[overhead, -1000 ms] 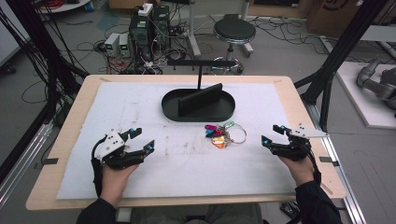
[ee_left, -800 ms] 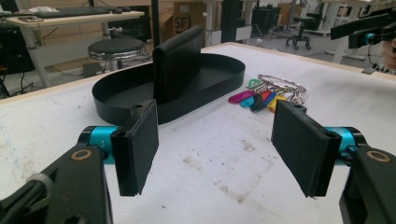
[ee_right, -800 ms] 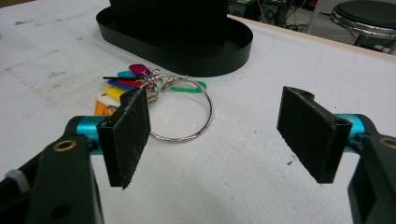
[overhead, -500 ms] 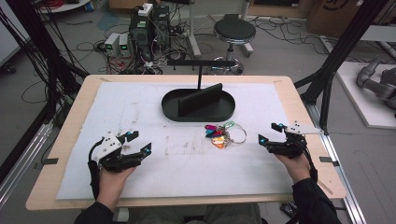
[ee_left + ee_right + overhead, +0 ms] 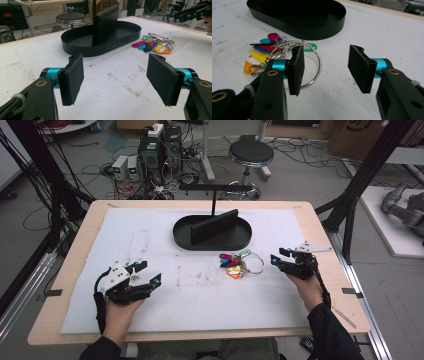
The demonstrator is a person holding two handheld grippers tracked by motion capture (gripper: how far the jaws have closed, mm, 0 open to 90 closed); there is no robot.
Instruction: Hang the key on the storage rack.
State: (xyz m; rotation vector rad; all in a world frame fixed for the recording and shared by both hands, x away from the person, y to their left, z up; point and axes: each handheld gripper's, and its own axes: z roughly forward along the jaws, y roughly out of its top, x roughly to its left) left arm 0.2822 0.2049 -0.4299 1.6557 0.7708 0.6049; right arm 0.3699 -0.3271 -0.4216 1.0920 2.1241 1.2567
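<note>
On the white table [image 5: 150, 240], behind the black oval tray [image 5: 212, 233] near its far edge, the key bunch [image 5: 239, 264] of coloured tags on a steel ring lies ungrasped; right gripper [image 5: 278, 258], jaws just narrowing, half open and empty, nears it; left gripper [image 5: 148, 273] gapes empty.

One overhead, two low close-ups

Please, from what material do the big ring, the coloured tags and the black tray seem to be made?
Ring: probably metal, a thin silvery wire with bright glints. Tags: likely plastic, flat pieces in plain, slightly glossy yellow, orange, red, blue, green and purple. Tray: thin black wall with a dull sheen; it may be plastic or painted sheet metal, the look leaves it open.
</note>
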